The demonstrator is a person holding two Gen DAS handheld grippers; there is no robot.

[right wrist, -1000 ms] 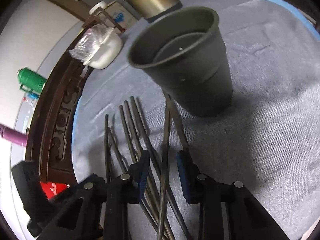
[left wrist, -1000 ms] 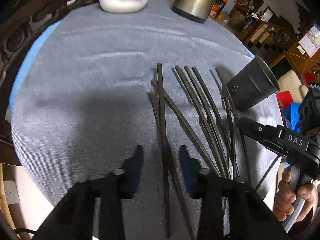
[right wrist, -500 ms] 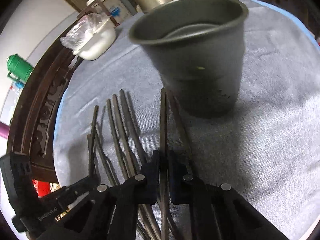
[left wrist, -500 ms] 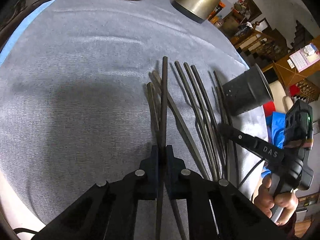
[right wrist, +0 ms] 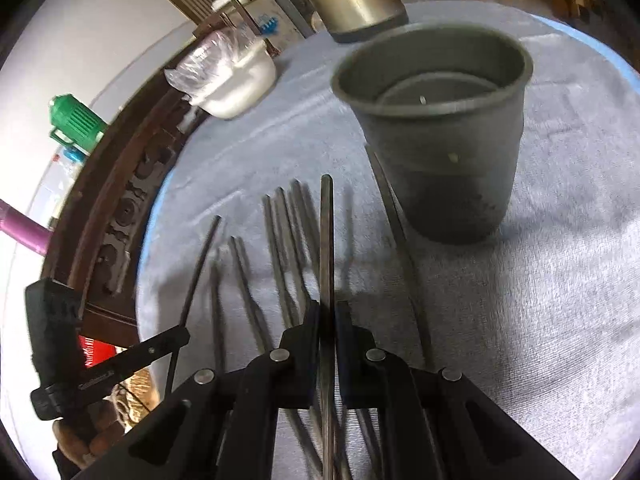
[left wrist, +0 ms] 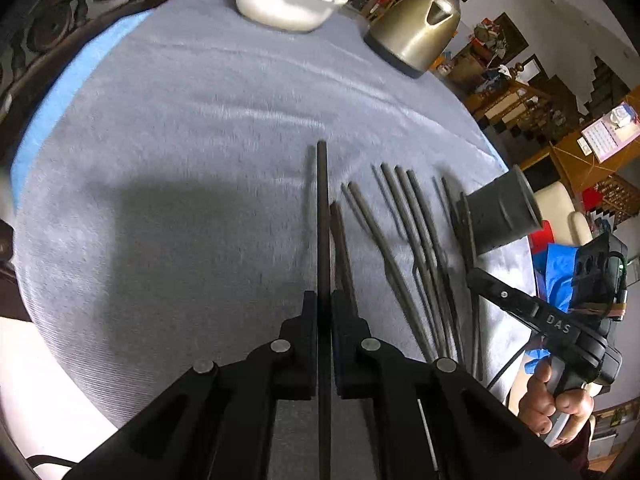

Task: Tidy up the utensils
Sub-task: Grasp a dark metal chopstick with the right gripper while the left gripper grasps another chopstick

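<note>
The grey cup (right wrist: 436, 136) stands upright at upper right of the right wrist view, mouth open to take chopsticks, while the loose chopsticks (left wrist: 408, 240) fan across the cloth (left wrist: 180, 160) at centre right. Left gripper (left wrist: 325, 312) is clamped on one chopstick (left wrist: 322, 216), and right gripper (right wrist: 328, 320) on another (right wrist: 327, 240) (one stick each, a tidy pairing). A second ago both jaws stood apart over the sticks; now both are pinched.
</note>
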